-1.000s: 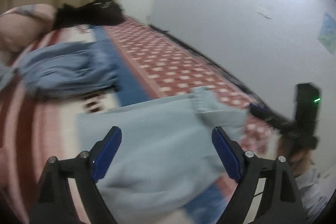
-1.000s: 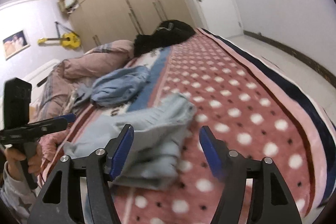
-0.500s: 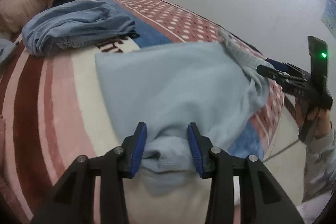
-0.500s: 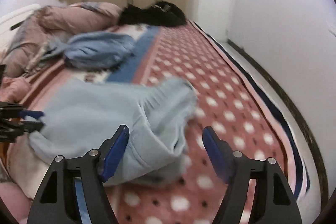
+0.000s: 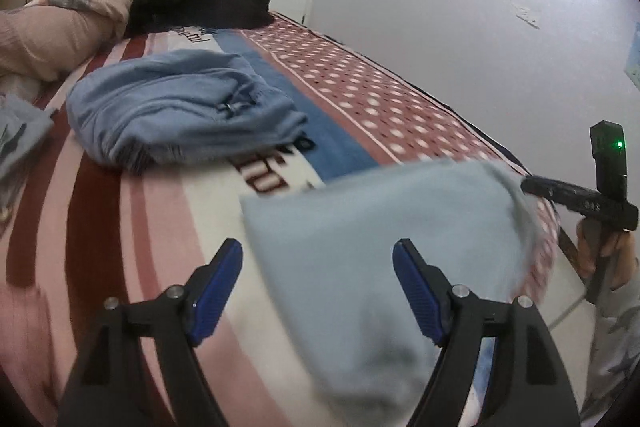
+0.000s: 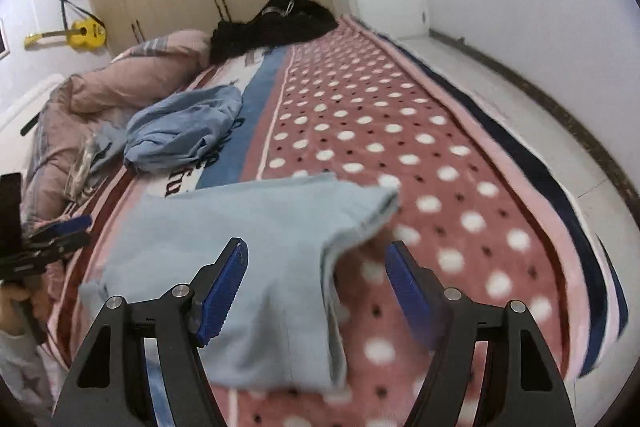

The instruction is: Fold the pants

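- My L gripper (image 5: 318,291) just let go: half a sec ago its pads were pinched on the near edge of the pants (image 5: 384,247); now the jaws are opening, wide, cloth lying loose between them, nothing pressing on it.
- So that fold is dropped. Pants lie flat-ish on the blanket (image 5: 120,227), at 5 o'clock in L view, near the bed's foot corner.
- L view has also pulled back a bit; the pants edge that bunched up between the pads is now slack and blurred.
- My R gripper (image 6: 316,279) is wide too, holding nothing. It was wide in the earlier frames as well, no grip made.
- In R view the pants (image 6: 248,239) sit at 6-7 o'clock, partly under the L-side finger; a folded flap w/ a cuff-like end pokes out toward 2 o'clock, over the dotted part.
- R view swung: the wall and floor now fill 3 o'clock, and my L gripper (image 6: 60,231) shows at 9 o'clock.
- R gripper (image 5: 576,195) shows in L view at 3 o'clock, just past the pants' far corner.
- My read: one fold laid down, prob. not final. That flap looks uneven, so next is a re-grip and another fold or a tidy.
- Other jeans (image 5: 180,111) at 10 o'clock, well apart, untouched.
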